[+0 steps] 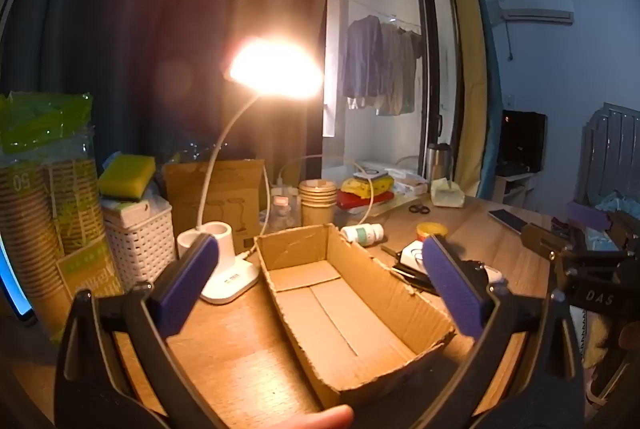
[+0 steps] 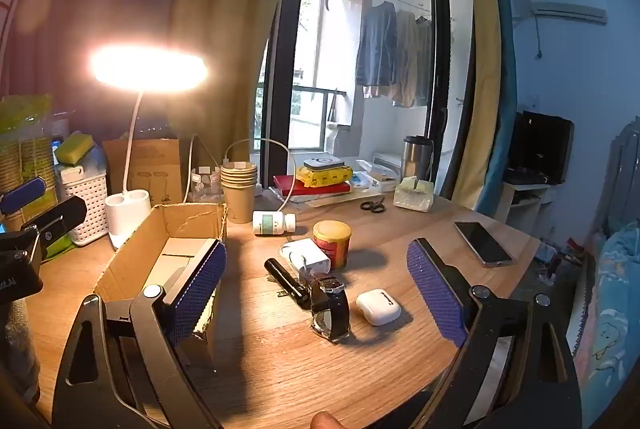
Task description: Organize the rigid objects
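Between the right gripper's (image 2: pixel 316 293) gaping, empty jaws lies the earbud case (image 2: pixel 378 306) — light, stiff, slippery; pinch its flat sides — left gripper's (image 1: pixel 320 281) jaws likewise empty.

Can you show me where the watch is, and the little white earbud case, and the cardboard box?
watch (image 2: pixel 330 303): right wrist view, on its black strap.
earbud case (image 2: pixel 378 306): right wrist view, on the middle of its white lid.
cardboard box (image 1: pixel 404 303): left wrist view, on its right inside wall.
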